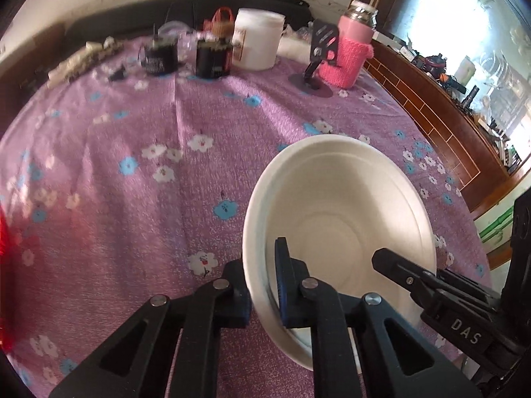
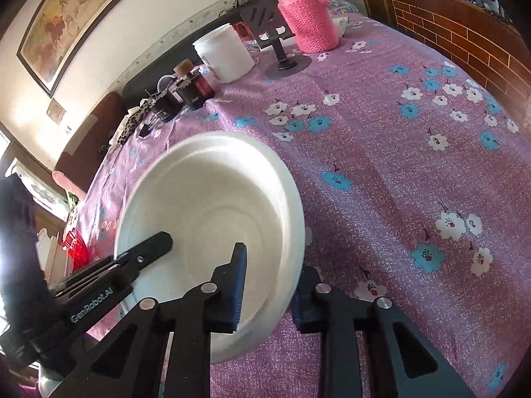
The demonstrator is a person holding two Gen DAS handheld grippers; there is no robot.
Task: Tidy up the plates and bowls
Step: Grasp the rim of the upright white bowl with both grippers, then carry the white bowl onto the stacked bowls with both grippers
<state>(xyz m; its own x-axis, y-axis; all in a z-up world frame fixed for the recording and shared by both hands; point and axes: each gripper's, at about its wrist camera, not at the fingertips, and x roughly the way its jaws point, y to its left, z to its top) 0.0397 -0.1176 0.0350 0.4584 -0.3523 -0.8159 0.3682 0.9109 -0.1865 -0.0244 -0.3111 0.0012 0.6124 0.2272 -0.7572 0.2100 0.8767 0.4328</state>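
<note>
On the flowered purple cloth of the bench [image 1: 139, 172], toward its near edge, sits a white bowl [image 1: 341, 219], with both claws clamped on its rim from opposite sides. Going left to right in the left wrist view, the left claw [image 1: 262, 293] pinches the bowl's near-left wall, one finger outside and the blue-padded one inside; the right claw [image 2: 270, 290] grips the opposite wall the same way. The bowl looks light, thin-walled and stiff, likely foam or pulp, so I judge it would crush or flex under a hard squeeze and could slip from smooth pads; the rim is the sensible hold. A stepped line along its wall suggests nested bowls, though I cannot be sure. Its underside and near edge are hidden behind the claws, and the back-row clutter by the pink knitted flask [image 1: 348, 49] is too blurred to name.
</note>
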